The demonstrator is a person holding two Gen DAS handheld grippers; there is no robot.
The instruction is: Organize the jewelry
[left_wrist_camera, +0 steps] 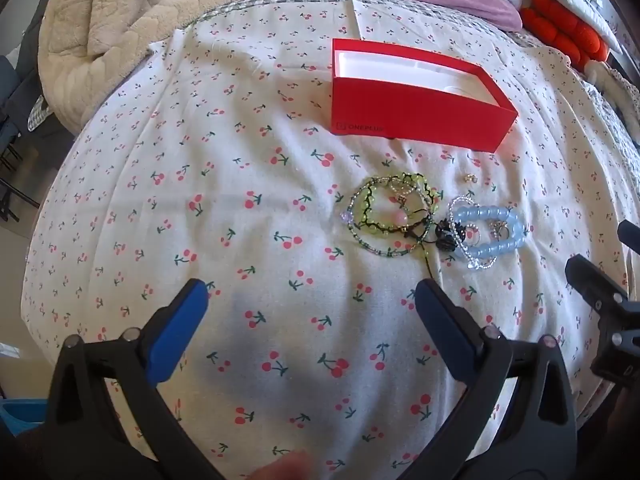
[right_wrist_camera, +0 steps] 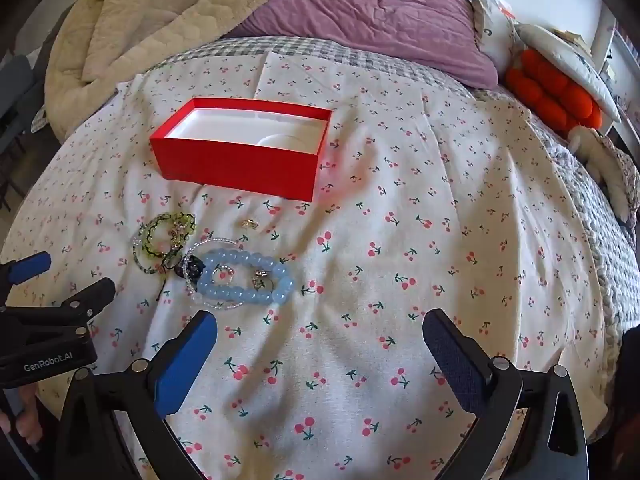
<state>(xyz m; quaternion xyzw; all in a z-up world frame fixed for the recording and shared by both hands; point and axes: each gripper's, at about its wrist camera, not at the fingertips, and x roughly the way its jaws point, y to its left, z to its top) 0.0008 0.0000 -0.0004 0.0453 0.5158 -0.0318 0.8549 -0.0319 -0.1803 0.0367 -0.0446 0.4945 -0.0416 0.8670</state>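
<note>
An open red box [left_wrist_camera: 416, 118] [right_wrist_camera: 236, 164] with a white inside stands on the cherry-print sheet. In front of it lies a small heap of jewelry: a green and black beaded bracelet [left_wrist_camera: 370, 208] [right_wrist_camera: 154, 236], a pale blue beaded bracelet [left_wrist_camera: 502, 236] [right_wrist_camera: 244, 292], clear bead strands, rings and a black charm [left_wrist_camera: 446, 238] [right_wrist_camera: 194, 270]. A small gold piece [left_wrist_camera: 469, 178] [right_wrist_camera: 250, 224] lies apart, nearer the box. My left gripper [left_wrist_camera: 312, 292] hovers open, near and left of the heap. My right gripper [right_wrist_camera: 320, 324] hovers open, near and right of it. Neither holds anything.
The cherry-print sheet [left_wrist_camera: 200, 200] [right_wrist_camera: 440, 240] covers a bed. A beige quilt [left_wrist_camera: 120, 20] [right_wrist_camera: 140, 20] and a purple pillow [right_wrist_camera: 380, 12] lie at the far side. An orange cushion [right_wrist_camera: 552, 96] sits far right. The bed's edges drop off left and right.
</note>
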